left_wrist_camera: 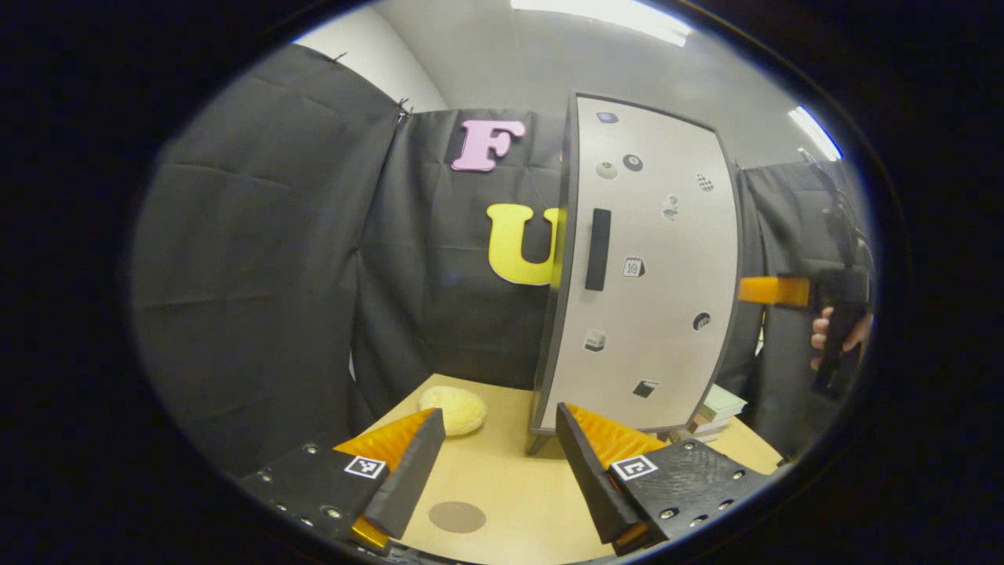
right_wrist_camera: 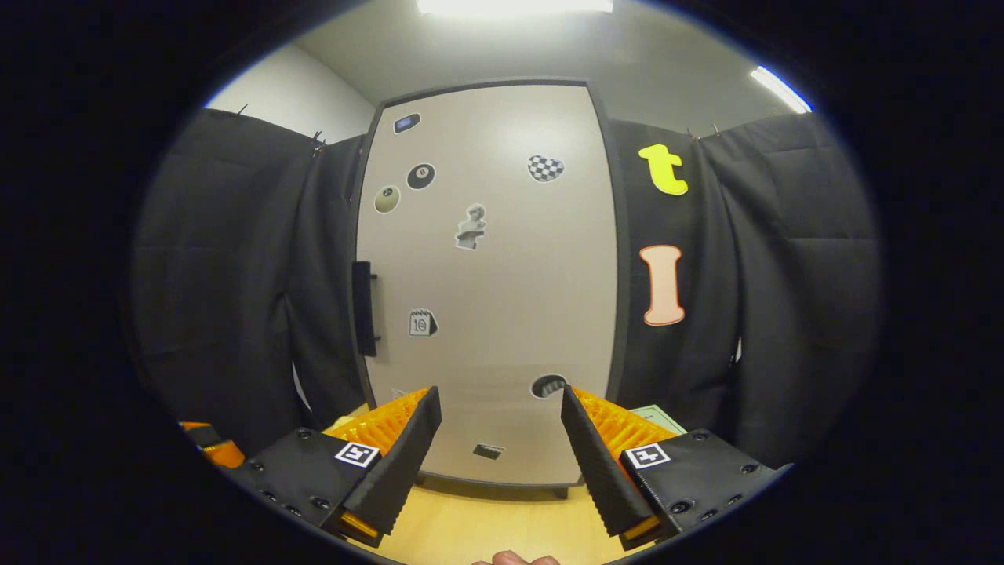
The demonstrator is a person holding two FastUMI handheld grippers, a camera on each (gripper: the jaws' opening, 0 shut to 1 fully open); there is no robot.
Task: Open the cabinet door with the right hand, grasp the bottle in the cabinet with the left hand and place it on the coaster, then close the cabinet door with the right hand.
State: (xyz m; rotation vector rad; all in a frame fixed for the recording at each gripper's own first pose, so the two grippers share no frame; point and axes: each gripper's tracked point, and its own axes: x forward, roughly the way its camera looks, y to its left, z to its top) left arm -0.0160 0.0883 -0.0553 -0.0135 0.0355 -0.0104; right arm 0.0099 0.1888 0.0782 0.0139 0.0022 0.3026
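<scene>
The grey cabinet (right_wrist_camera: 486,298) stands upright on the wooden table with its door closed, stickers scattered over the front and a dark vertical handle (right_wrist_camera: 363,308) at its left edge. My right gripper (right_wrist_camera: 500,439) faces the door, open, with nothing between its fingers. In the left gripper view the cabinet (left_wrist_camera: 643,275) is seen at an angle, its handle (left_wrist_camera: 598,249) facing me. My left gripper (left_wrist_camera: 500,455) is open and empty above the table. A round brown coaster (left_wrist_camera: 457,516) lies on the table just below it. The other gripper (left_wrist_camera: 831,306), held by a hand, shows at the right.
A pale yellow bun-shaped object (left_wrist_camera: 455,410) lies on the table (left_wrist_camera: 502,486) left of the cabinet. Stacked books (left_wrist_camera: 718,408) sit at the cabinet's right side. Black cloth walls close the booth behind and on both sides.
</scene>
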